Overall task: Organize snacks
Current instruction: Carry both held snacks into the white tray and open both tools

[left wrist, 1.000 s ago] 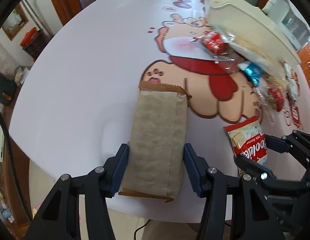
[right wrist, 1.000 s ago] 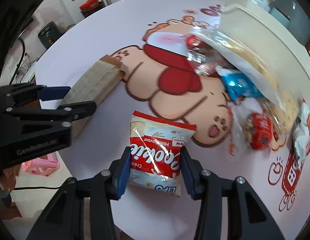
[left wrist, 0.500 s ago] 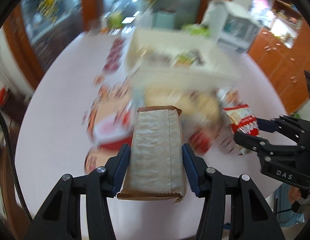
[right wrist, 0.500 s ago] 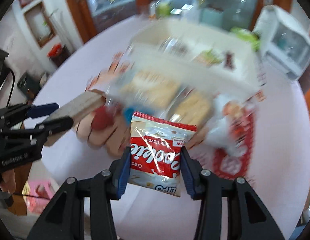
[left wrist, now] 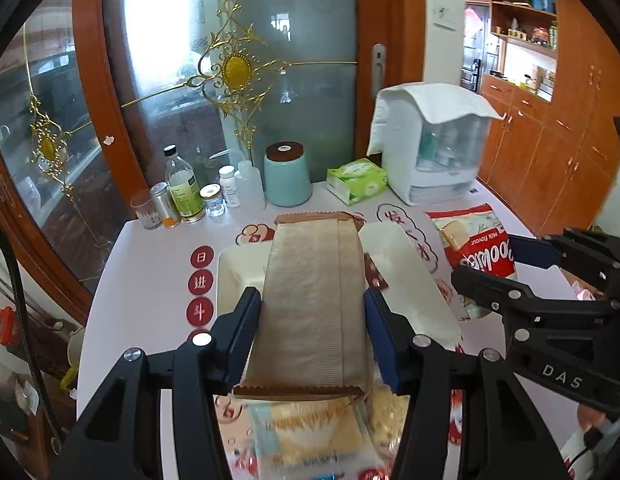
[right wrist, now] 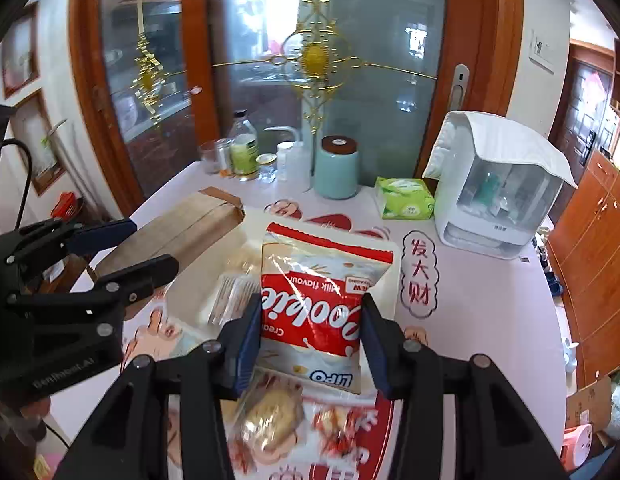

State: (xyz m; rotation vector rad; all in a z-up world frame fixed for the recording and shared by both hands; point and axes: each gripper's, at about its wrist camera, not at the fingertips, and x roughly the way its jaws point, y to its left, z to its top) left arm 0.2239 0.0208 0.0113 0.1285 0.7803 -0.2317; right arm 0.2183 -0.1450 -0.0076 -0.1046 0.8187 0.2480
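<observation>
Change: you have lifted both snacks off the counter (left wrist: 149,280) toward the white tray (left wrist: 237,268).
Left hand-held gripper (left wrist: 313,320): clamps brown packet (left wrist: 314,292), above tray.
Right hand-held gripper (right wrist: 310,336): clamps cookie bag (right wrist: 322,292), just right.

We are in a home dining room: a round table (left wrist: 149,280) with a cartoon-printed cover stands before a wood-framed frosted glass door (right wrist: 310,80) with gold scrollwork. Along the table's far edge we see a teal canister (left wrist: 287,178), a green tissue pack (left wrist: 356,180), several small bottles (left wrist: 185,196) and a white cup cabinet (left wrist: 430,148) draped with a cloth. To the right run orange-brown wooden cupboards (left wrist: 550,160) under open shelves (left wrist: 522,12).
</observation>
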